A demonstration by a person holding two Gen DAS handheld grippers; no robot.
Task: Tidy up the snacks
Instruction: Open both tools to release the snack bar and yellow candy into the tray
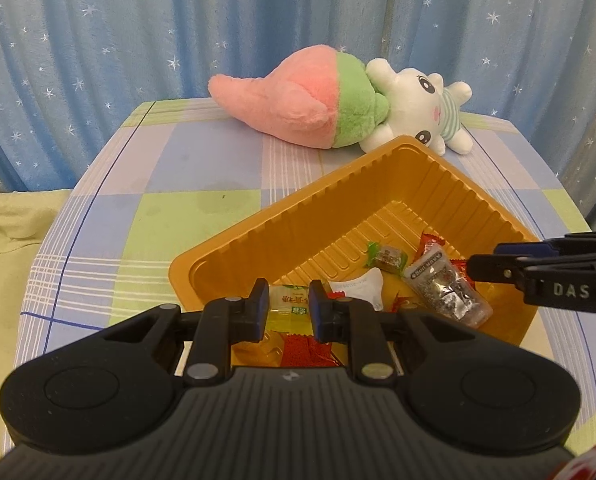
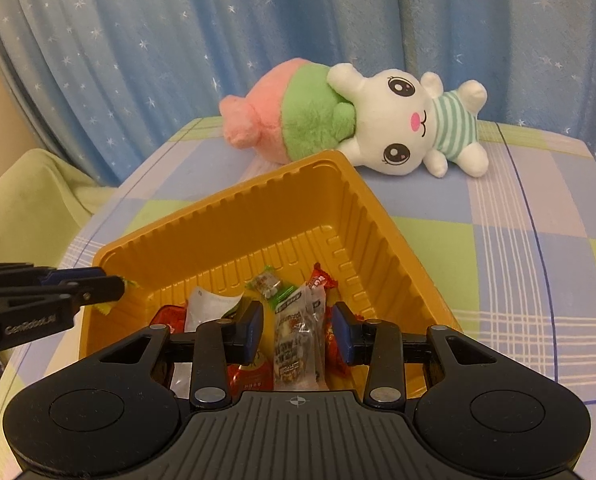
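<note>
Yellow-green packet (image 1: 288, 306) is pinched in my left gripper (image 1: 289, 308) over the tray's (image 1: 258, 220) near corner; lower before releasing. Right gripper (image 2: 298, 330) half-open, empty.

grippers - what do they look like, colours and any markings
Both the left gripper and right gripper are matte black with blue finger pads, silver pivot pins and a ribbed body. Seen side on, one reads DAS, the other GenRobot.AI in pale lettering. No cables or sleeves show.
</note>
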